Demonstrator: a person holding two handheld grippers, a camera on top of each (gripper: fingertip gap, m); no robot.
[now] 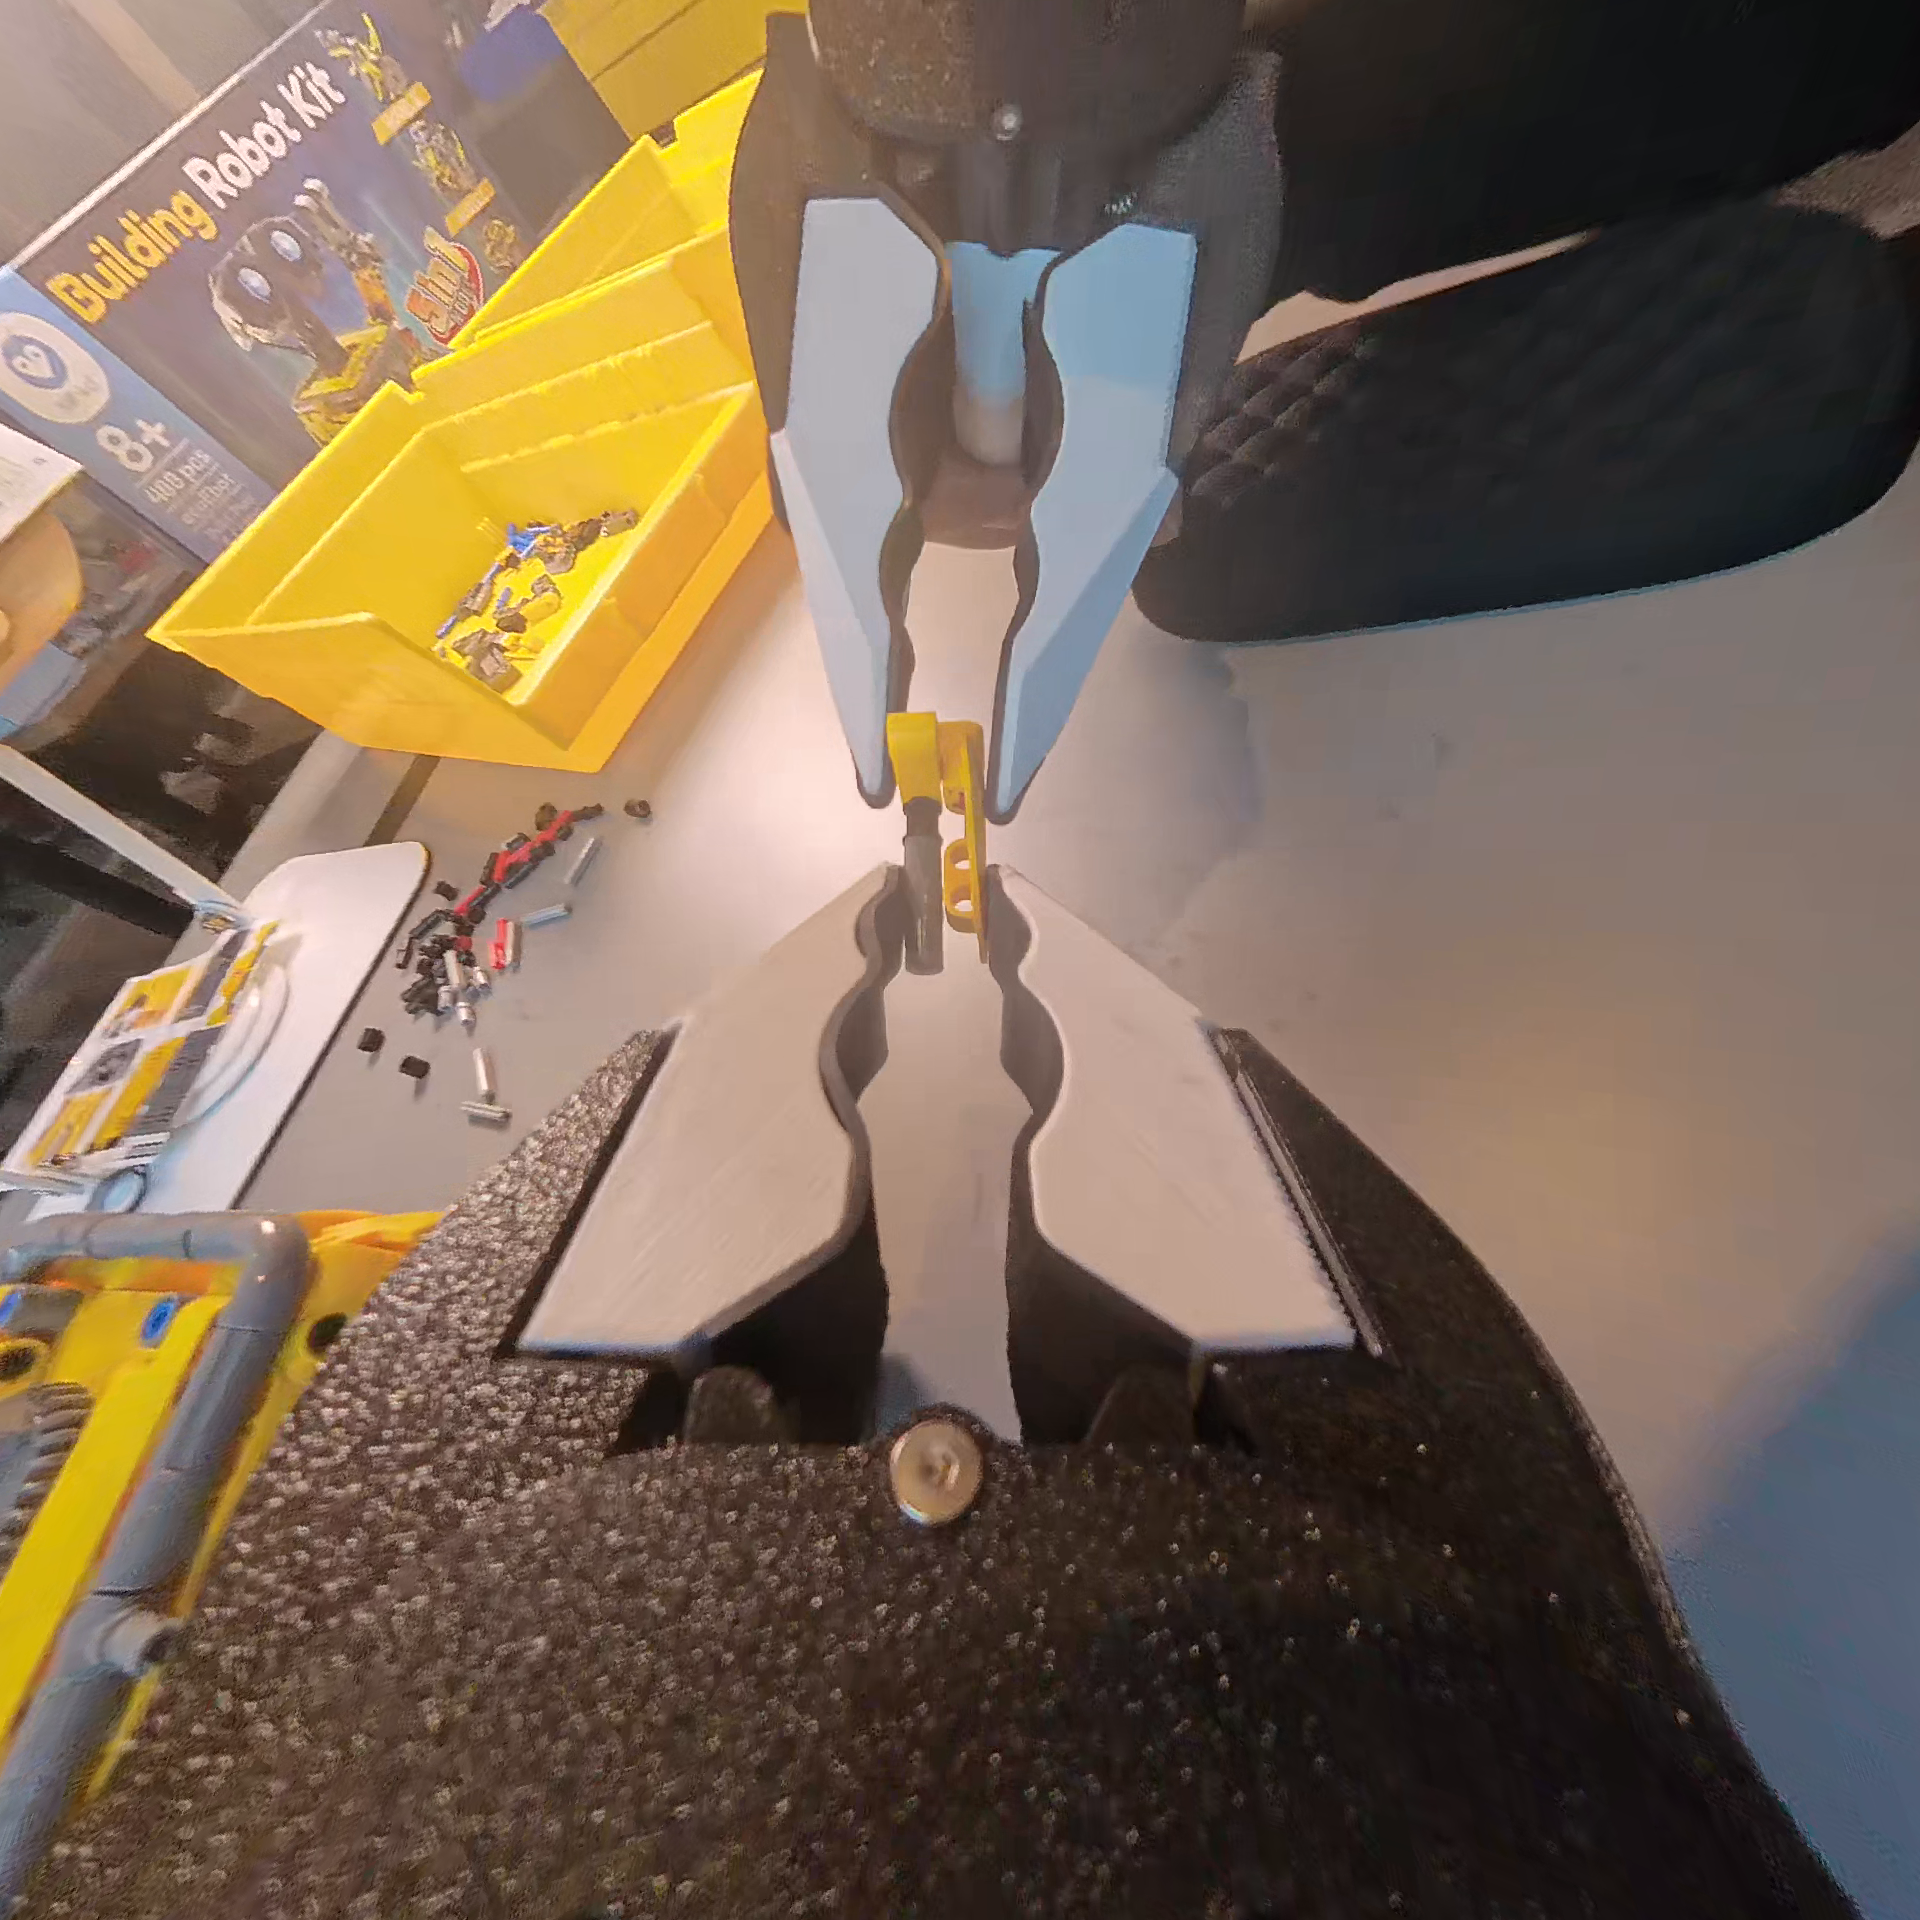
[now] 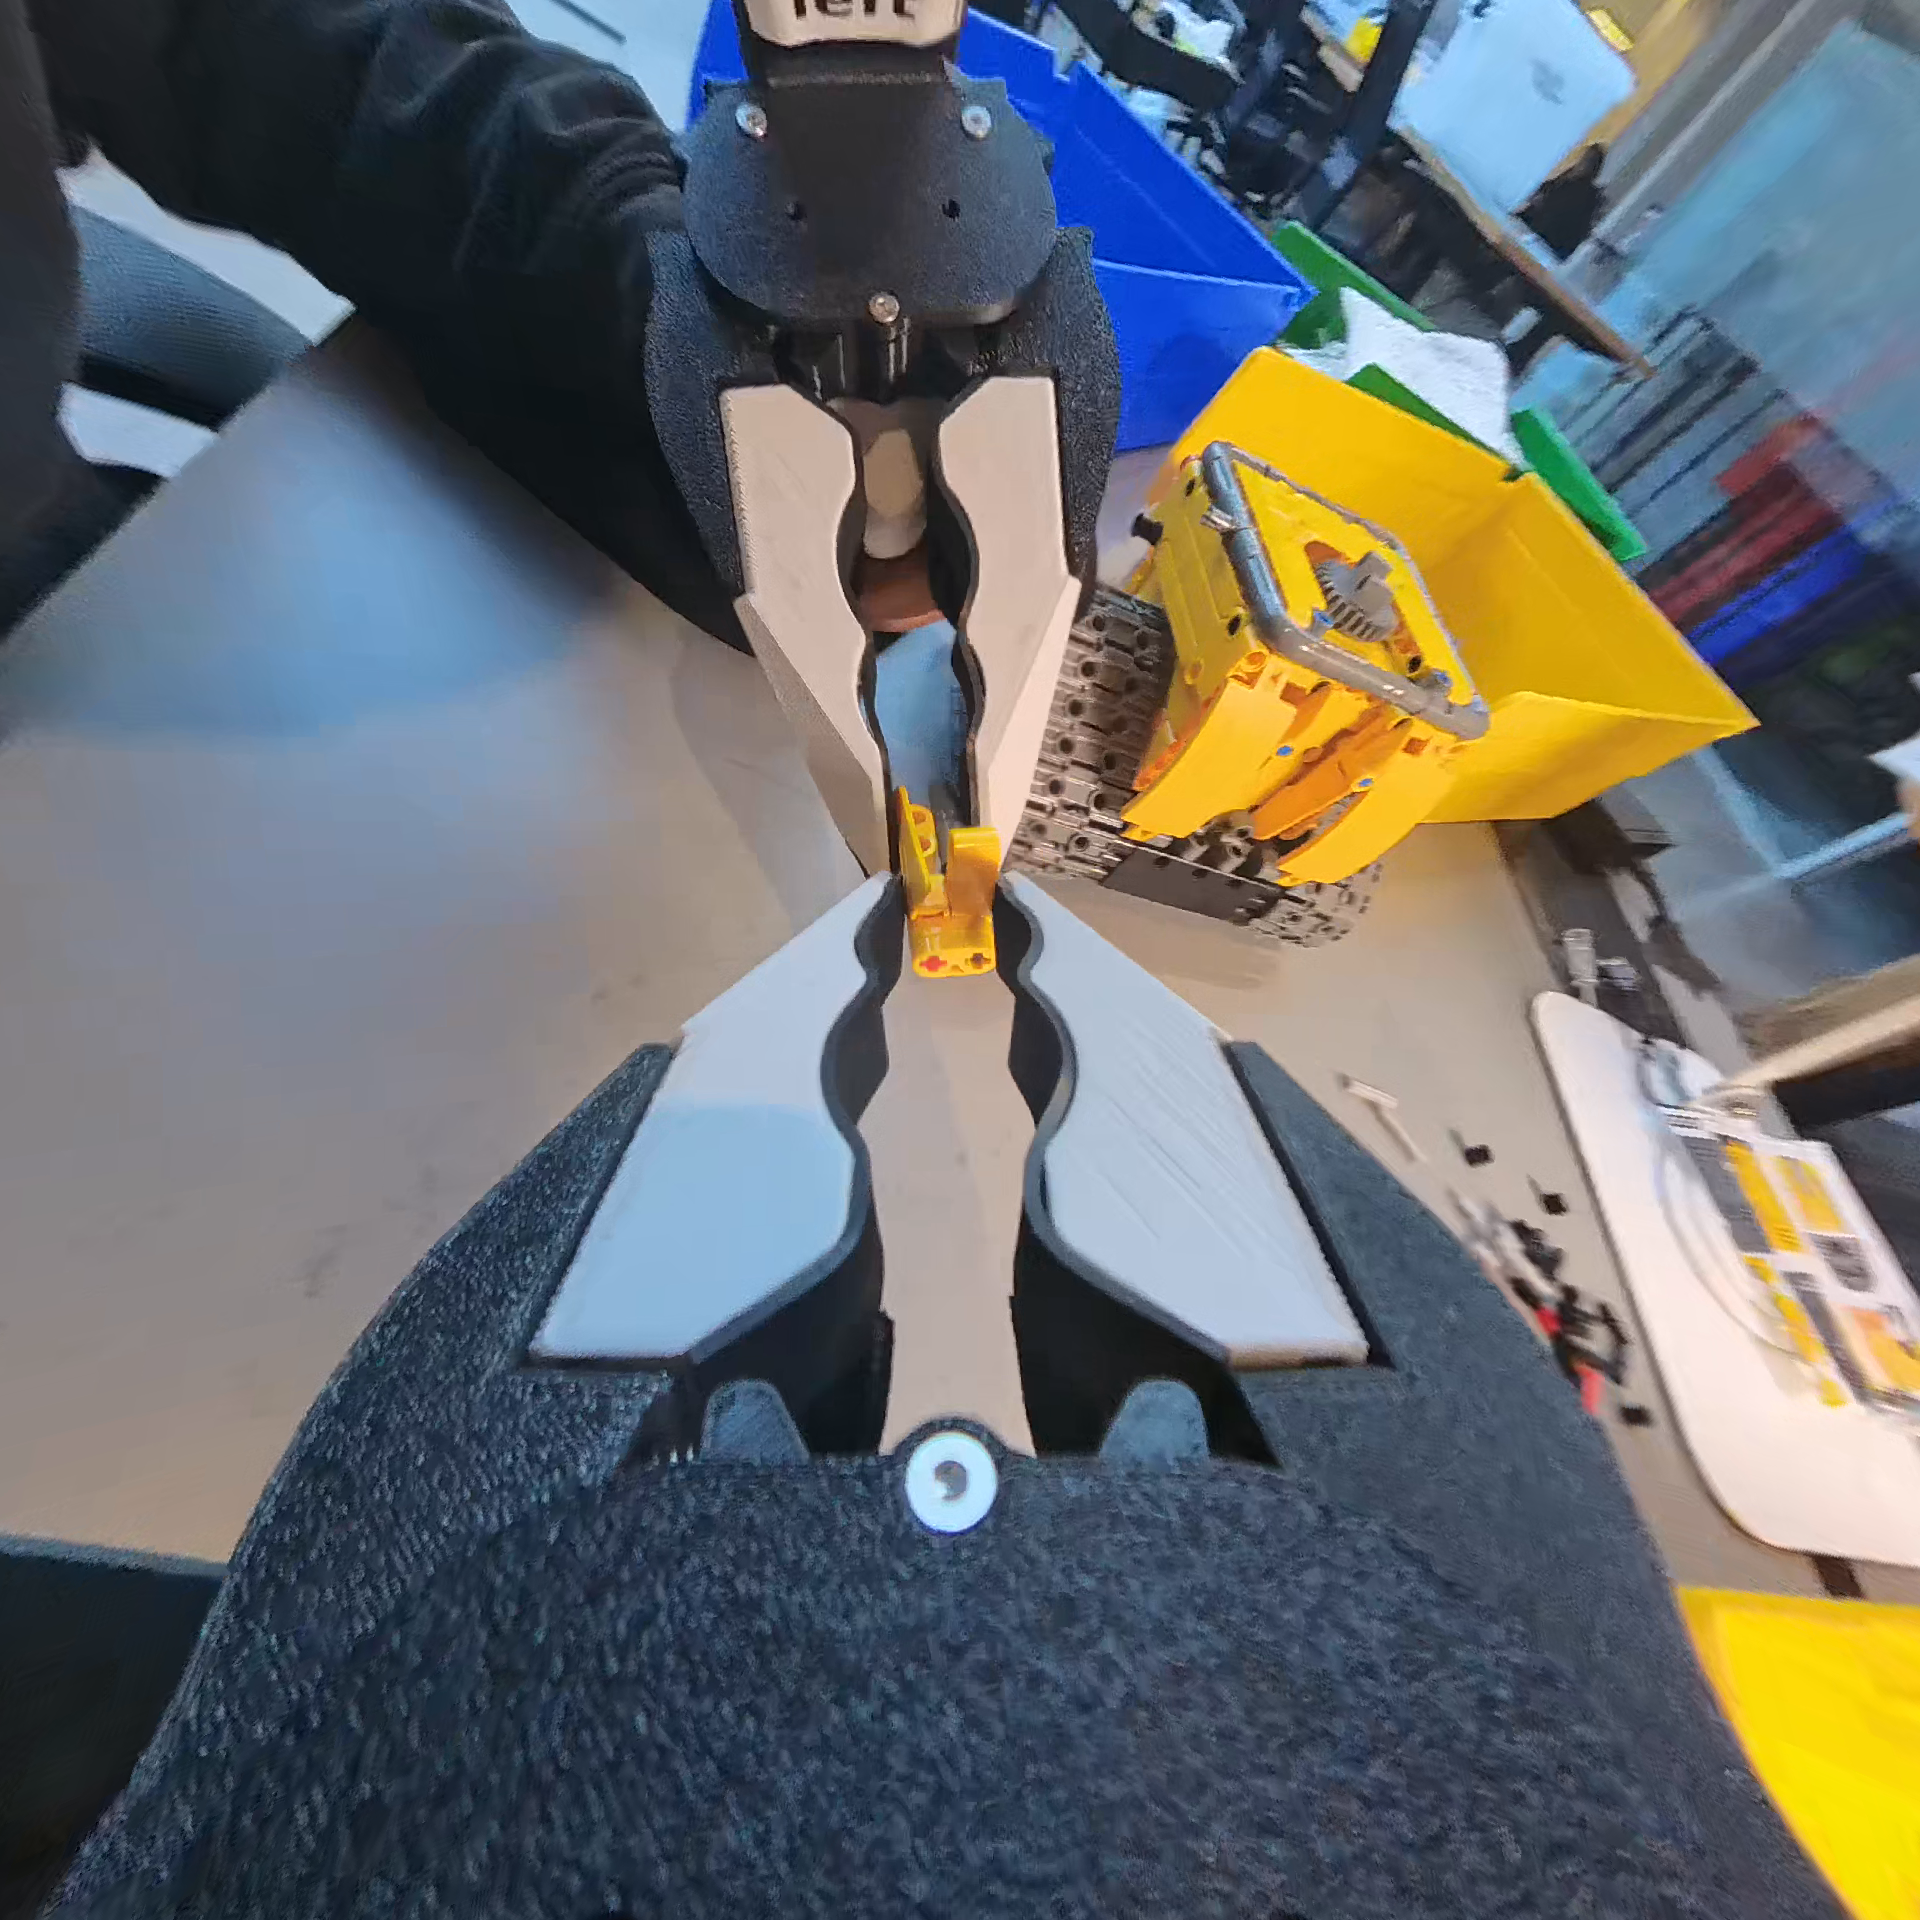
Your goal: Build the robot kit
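Observation:
My two grippers face each other tip to tip over the grey table [image 2: 312,935], and both clamp one small toy-brick assembly. My left gripper [image 1: 942,888] is shut on its black axle [image 1: 923,914] and thin yellow holed beam [image 1: 966,862]. My right gripper [image 2: 948,896] is shut on the yellow connector block [image 2: 951,935] at the other end. In the left wrist view the right gripper [image 1: 937,805] comes in from the top and grips the yellow block [image 1: 914,743]. In the right wrist view the left gripper [image 2: 940,842] comes in from the top. Black sleeves [image 2: 416,208] hold both.
A yellow bin [image 1: 312,665] with small parts and a kit box [image 1: 239,239] stand at the left. Loose black, red and grey parts [image 1: 488,935] lie beside a white tray [image 1: 343,935] with a booklet. A yellow tracked model [image 2: 1299,675], a yellow bin [image 2: 1558,623] and a blue bin [image 2: 1143,208] are nearby. Less than 4 cm separates the two grippers' tips.

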